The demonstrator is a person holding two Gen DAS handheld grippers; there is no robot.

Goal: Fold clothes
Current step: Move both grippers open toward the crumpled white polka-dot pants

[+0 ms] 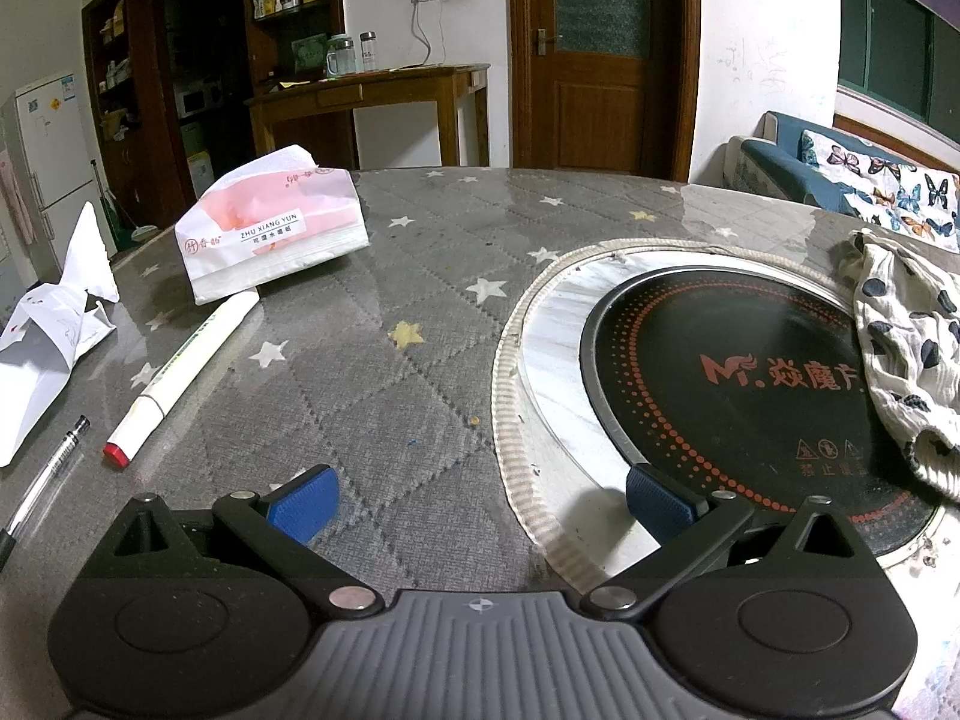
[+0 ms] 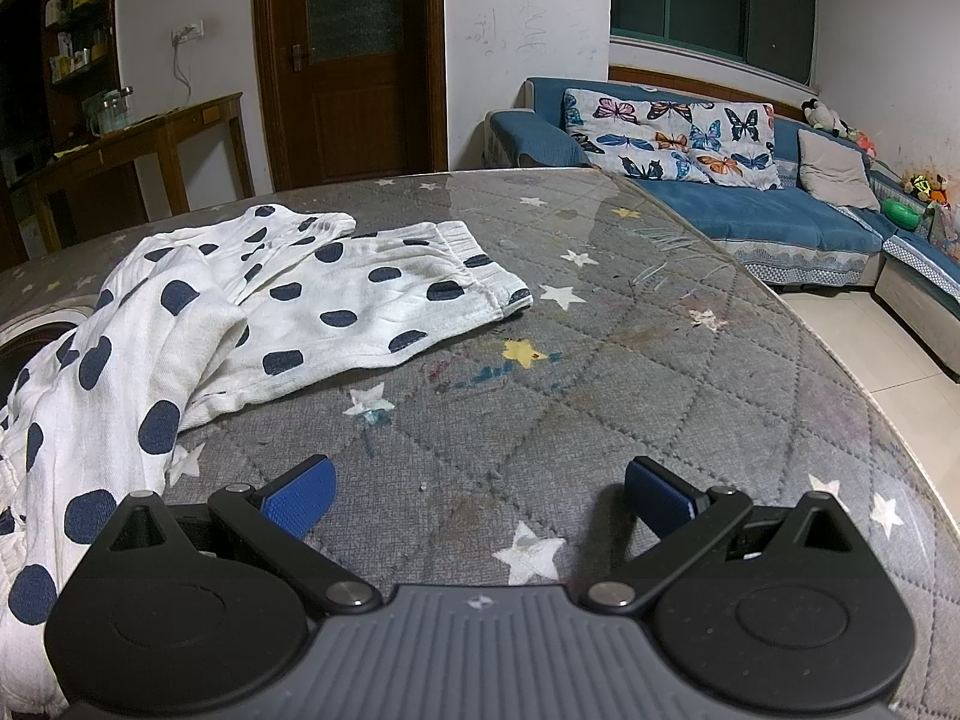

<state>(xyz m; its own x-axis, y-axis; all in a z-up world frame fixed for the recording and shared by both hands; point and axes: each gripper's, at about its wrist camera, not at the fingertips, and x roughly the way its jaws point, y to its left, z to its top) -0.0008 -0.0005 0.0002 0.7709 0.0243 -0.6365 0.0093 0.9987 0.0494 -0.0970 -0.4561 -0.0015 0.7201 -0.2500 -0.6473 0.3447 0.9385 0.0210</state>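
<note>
A white garment with dark blue dots (image 2: 198, 324) lies crumpled on the grey star-patterned table cover (image 2: 540, 372), its elastic waistband toward the far middle. In the left wrist view only an edge of the same garment (image 1: 906, 348) shows at the right, draped over the black cooktop (image 1: 732, 384). My right gripper (image 2: 480, 495) is open just to the right of the cloth, nothing between its blue pads. My left gripper (image 1: 480, 501) is open too, low over the table at the cooktop's left rim, well left of the garment.
A tissue pack (image 1: 270, 228), a white marker (image 1: 180, 378), a pen (image 1: 48, 474) and crumpled paper (image 1: 48, 324) lie at the table's left. The table's rounded edge (image 2: 900, 438) drops off at right toward a blue sofa (image 2: 750, 210). A wooden desk (image 1: 372, 102) stands behind.
</note>
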